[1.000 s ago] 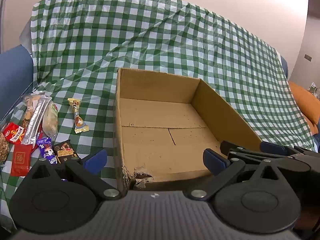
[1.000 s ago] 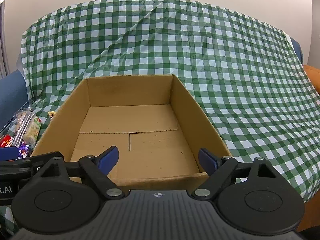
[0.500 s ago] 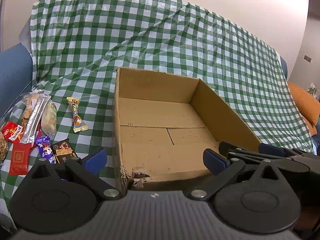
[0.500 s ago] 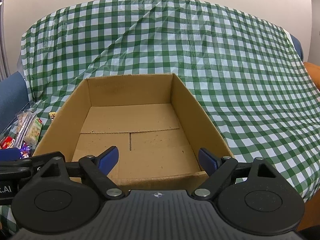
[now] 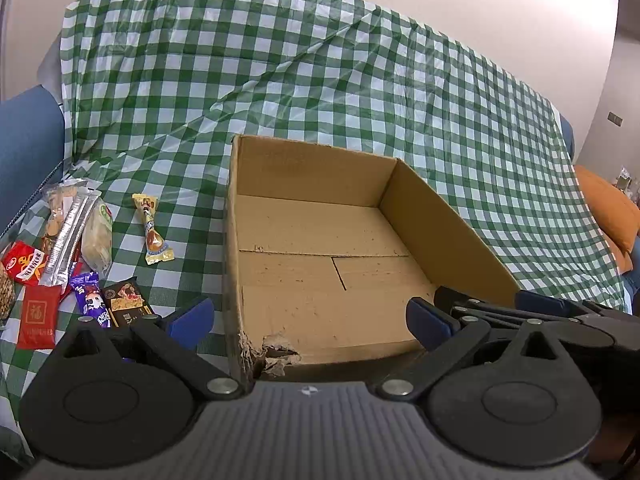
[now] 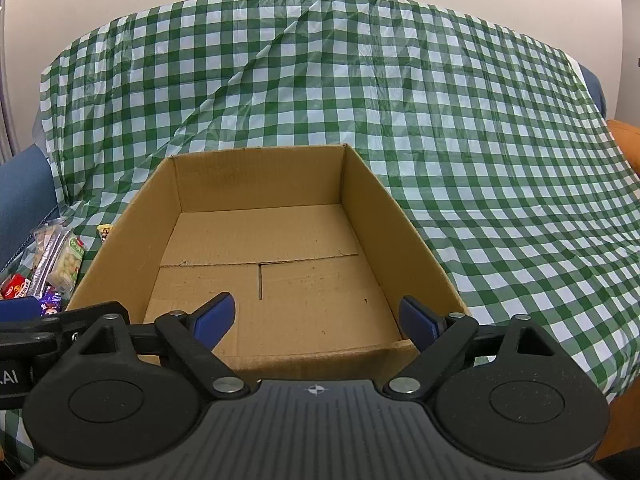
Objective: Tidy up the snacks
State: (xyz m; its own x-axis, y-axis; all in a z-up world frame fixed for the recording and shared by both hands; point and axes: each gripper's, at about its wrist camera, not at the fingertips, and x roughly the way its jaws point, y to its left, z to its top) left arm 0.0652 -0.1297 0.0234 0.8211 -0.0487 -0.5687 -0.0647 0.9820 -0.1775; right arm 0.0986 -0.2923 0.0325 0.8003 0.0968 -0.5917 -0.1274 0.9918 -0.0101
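While both grippers stay put, cardboard box [image 5: 320,240] unmoved

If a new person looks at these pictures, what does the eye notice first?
First, the open cardboard box in the middle of the green checked cloth, with nothing inside it and a torn near-left corner. Next, the pile of snack packets lying on the cloth to the left of the box.

hidden: purple snack [image 5: 94,307] partly behind left claw [image 5: 308,316] | cut off: red packet [image 5: 22,266] at left edge | unreadable: wrapper print [image 5: 152,228], left of claw
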